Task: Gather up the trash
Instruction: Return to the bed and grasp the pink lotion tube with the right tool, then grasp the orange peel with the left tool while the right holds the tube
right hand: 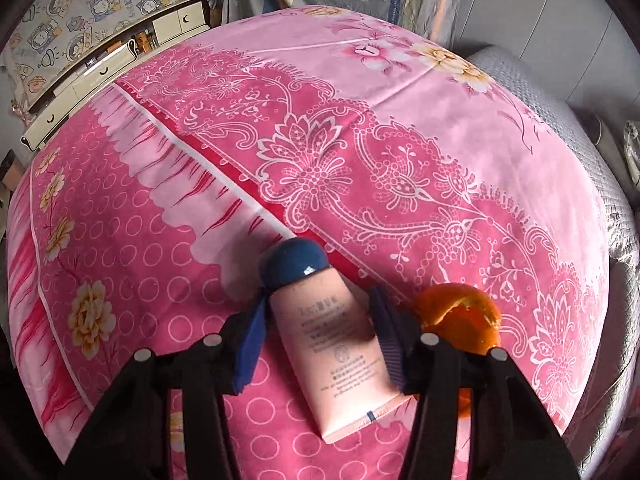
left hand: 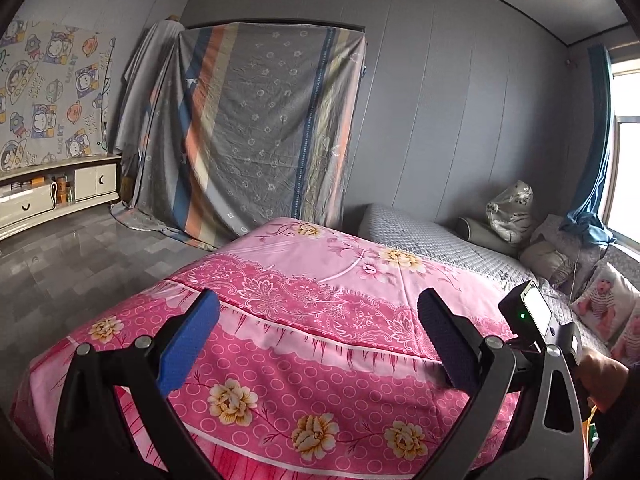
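A pale pink squeeze tube (right hand: 340, 344) with a dark blue cap (right hand: 294, 262) lies on the pink flowered bedspread (right hand: 360, 140). My right gripper (right hand: 318, 298) points down at it, and its blue pads (right hand: 250, 344) rest against both sides of the tube just below the cap. An orange peel (right hand: 460, 316) sits right beside the tube, partly hidden behind the right finger. In the left wrist view my left gripper (left hand: 319, 300) hovers open over the bedspread (left hand: 320, 272) with nothing between its fingers. The right gripper's body (left hand: 536, 320) and a hand (left hand: 600, 376) show at the right edge.
A grey quilted sofa (left hand: 420, 240) with cushions and a wrapped plush toy (left hand: 510, 210) runs along the right. A striped sheet (left hand: 260, 128) covers something tall at the back wall. A low cream cabinet (left hand: 60, 192) stands left, beside grey tiled floor (left hand: 80, 260).
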